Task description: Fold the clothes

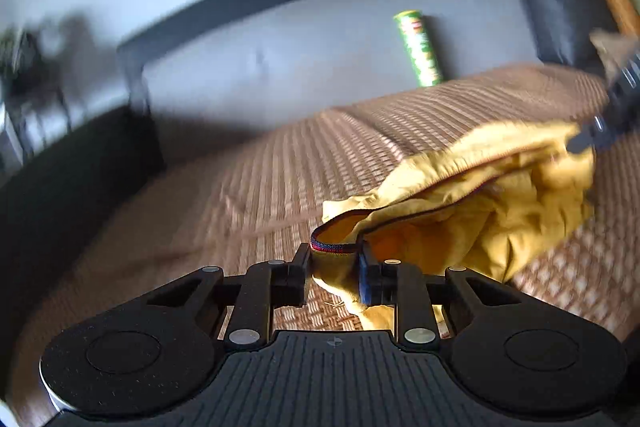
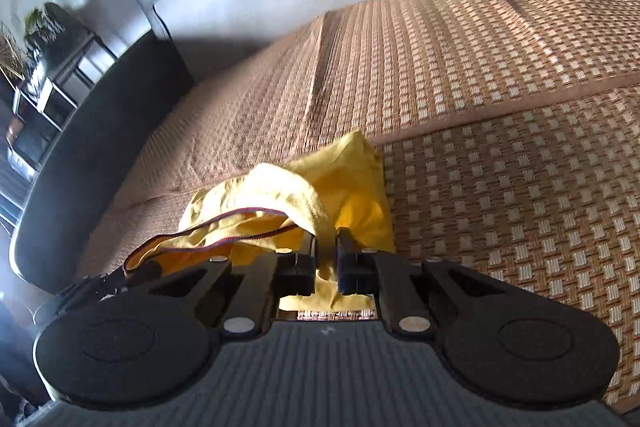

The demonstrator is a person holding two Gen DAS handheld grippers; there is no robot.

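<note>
both the left gripper (image 1: 334, 273) and right gripper (image 2: 326, 267) clench the yellow garment (image 1: 480, 195), raised above the woven mat (image 2: 480, 67); no fold is made yet.

open woven mat (image 2: 460, 75) ahead, green can (image 1: 419, 47) against sofa backrest (image 1: 280, 39) behind

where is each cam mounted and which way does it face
Left wrist: sits on the left tongs, looking along them over the woven mat toward the sofa back; own fingers pinch the yellow garment, with the right tongs at the far edge.
Right wrist: sits on the right tongs, looking across the mat at the sofa back; own fingers grip the garment.
Shared: garment, mat, green can.
</note>
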